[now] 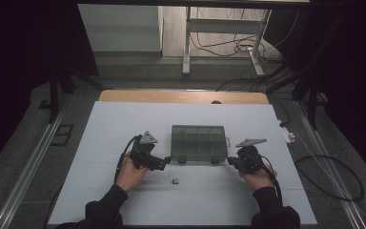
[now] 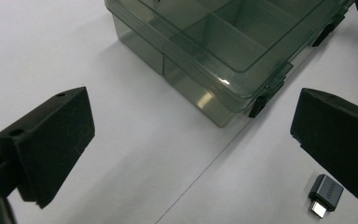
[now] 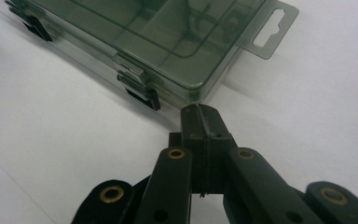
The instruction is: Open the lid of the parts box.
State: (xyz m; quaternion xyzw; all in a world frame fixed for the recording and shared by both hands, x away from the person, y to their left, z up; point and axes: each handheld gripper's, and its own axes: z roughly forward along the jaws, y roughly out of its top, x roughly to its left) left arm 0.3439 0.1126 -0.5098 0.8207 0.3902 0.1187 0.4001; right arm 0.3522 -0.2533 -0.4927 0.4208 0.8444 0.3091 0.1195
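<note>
1. Box (image 1: pixel 199 142): a smoky see-through plastic case with a divided inside sits mid-desk (image 1: pixel 124 200), lid down, both near-side latches (image 2: pixel 257 106) seemingly fastened. A hang tab (image 3: pixel 270 29) sticks out of its right end.
2. Adapter (image 1: pixel 175 181): a small grey plug-like part lies loose on the desk, near the person and just left of the box's middle, well apart from the box. In the left gripper view it (image 2: pixel 325 194) lies by the right jaw, not between the jaws.
3. Left hand-held gripper (image 1: pixel 163 162): jaws spread wide, holding nothing, hovering near the box's near-left corner with the adapter just beside it.
4. Right hand-held gripper (image 1: pixel 232 162): jaws pressed together on nothing, its tip (image 3: pixel 200 116) at the box's near-right corner, very near or touching; I cannot tell which.
5. Contents: the compartments (image 2: pixel 223 42) I can see through the lid look empty, though the tint and glare hide some of them.
6. Progress, as I judge it: early. Nothing is gripped, the box is unopened, and the adapter is outside it.
7. Left to do, likely: undo the latches, lift the lid, pick up the adapter, drop it into a compartment, and close up.
</note>
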